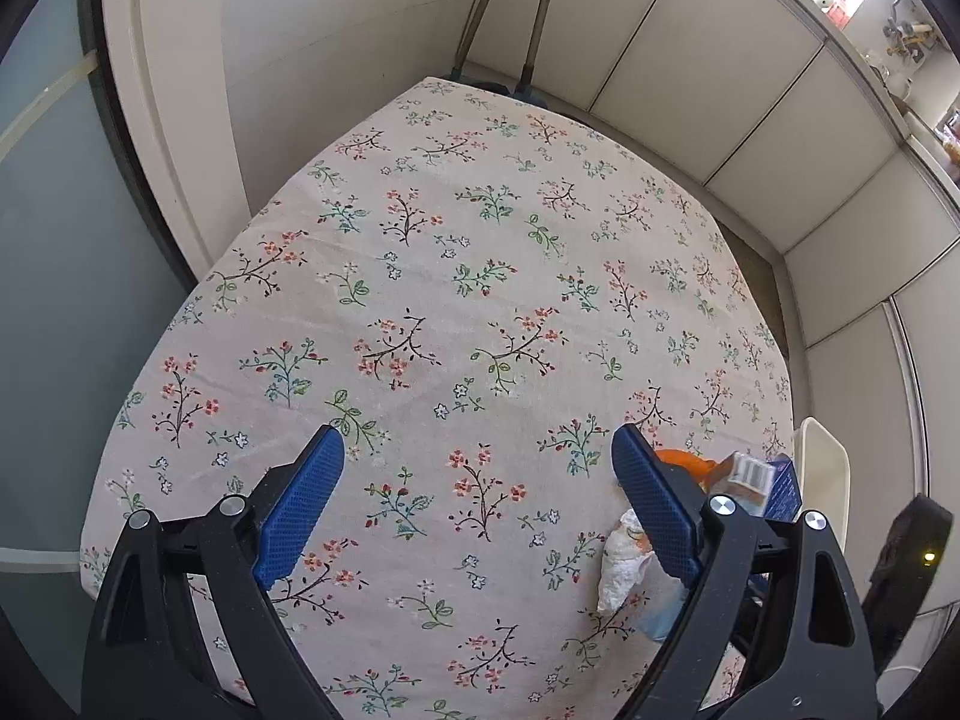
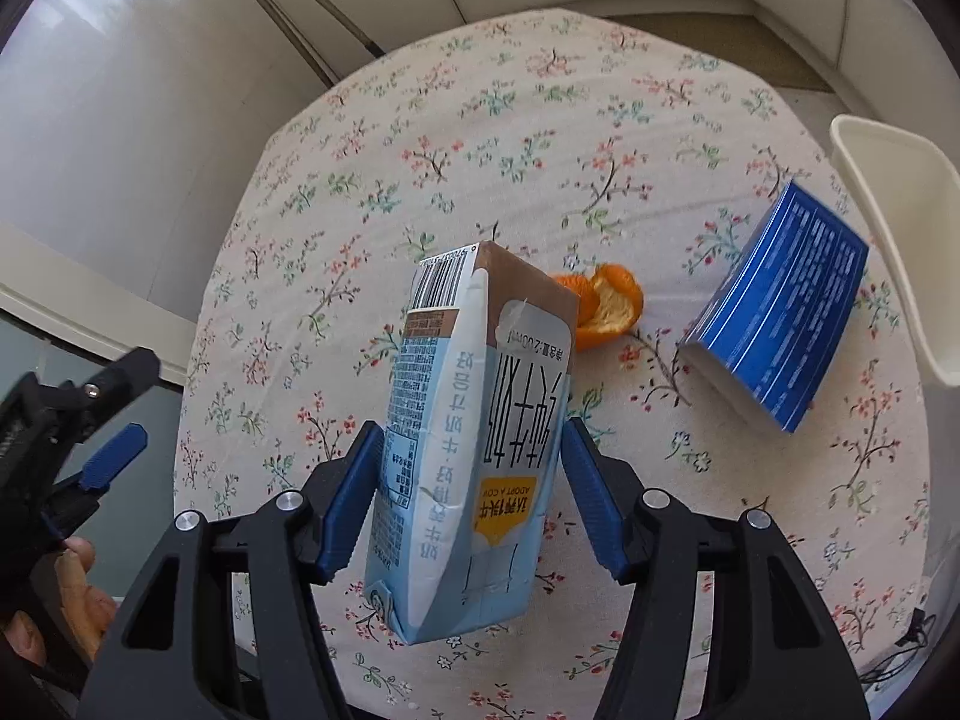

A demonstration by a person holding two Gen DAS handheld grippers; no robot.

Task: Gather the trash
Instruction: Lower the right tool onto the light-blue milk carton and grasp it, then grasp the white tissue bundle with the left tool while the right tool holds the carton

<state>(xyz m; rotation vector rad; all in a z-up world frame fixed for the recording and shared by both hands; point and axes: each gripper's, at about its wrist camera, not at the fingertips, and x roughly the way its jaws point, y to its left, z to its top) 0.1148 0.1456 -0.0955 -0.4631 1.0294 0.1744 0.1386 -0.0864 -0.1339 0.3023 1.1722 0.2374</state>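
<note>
Closest in, the right tool (image 2: pixel 471 492) pinches a pale blue milk carton (image 2: pixel 474 438) between its blue fingers (image 2: pixel 354 495), barcode end pointing away, above the flowered tabletop (image 2: pixel 420 138). Off to the left, the left tool (image 1: pixel 477 504) hangs over the cloth with its fingers spread and nothing between them. A crumpled tissue (image 1: pixel 624 564) lies just beside its right finger. Right of the carton sits an orange peel (image 2: pixel 612 306), then a blue box (image 2: pixel 780 306) on its side, and a white bin (image 2: pixel 900 240) at the tabletop's right edge.
</note>
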